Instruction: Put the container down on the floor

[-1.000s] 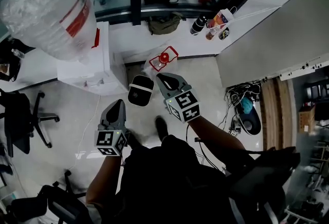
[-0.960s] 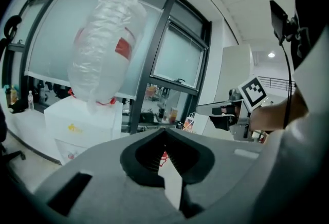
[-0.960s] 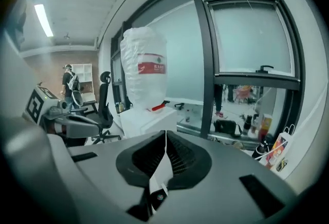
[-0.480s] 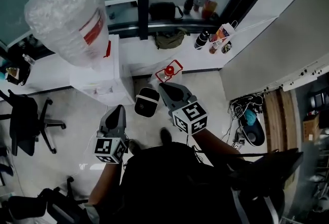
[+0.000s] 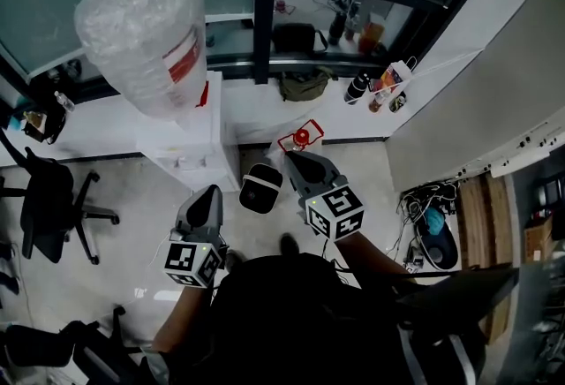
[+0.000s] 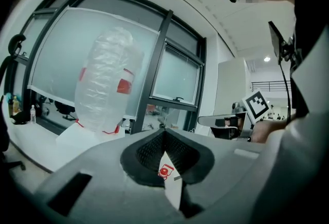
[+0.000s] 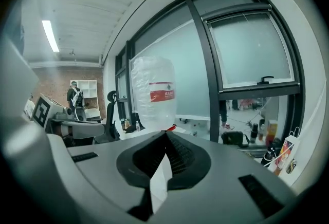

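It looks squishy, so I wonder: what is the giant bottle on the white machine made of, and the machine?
The water bottle looks like clear plastic, crinkly and glossy, perhaps bagged in thin film. The water dispenser looks smooth, white and hard: plastic or painted metal, I cannot tell.

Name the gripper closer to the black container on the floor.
The right gripper: its tip shows beside the black container; the left gripper sits farther off.
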Tool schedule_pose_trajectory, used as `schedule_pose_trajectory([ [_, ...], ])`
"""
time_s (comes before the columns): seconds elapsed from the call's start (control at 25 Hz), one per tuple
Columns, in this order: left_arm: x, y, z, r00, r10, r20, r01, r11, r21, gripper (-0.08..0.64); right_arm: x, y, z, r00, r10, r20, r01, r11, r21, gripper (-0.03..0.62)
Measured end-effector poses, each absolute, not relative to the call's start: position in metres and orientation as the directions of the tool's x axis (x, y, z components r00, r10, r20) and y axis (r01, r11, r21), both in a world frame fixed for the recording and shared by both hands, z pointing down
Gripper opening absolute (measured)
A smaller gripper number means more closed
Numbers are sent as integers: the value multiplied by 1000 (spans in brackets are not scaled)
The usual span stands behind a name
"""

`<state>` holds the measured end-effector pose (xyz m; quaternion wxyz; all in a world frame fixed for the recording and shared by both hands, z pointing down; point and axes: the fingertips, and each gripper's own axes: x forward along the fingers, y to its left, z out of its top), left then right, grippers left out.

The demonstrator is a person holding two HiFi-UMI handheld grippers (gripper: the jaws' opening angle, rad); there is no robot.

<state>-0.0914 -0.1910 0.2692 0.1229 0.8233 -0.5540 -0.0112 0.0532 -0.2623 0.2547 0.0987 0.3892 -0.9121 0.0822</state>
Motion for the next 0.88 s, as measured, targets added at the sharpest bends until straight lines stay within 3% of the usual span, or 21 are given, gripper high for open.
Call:
schedule_pose_trajectory([
  [0.88,-103,-189,259,351,-931,99,-932,-337,137,6,46,-262,250,-682,-690,242,-722,687,-76,8],
])
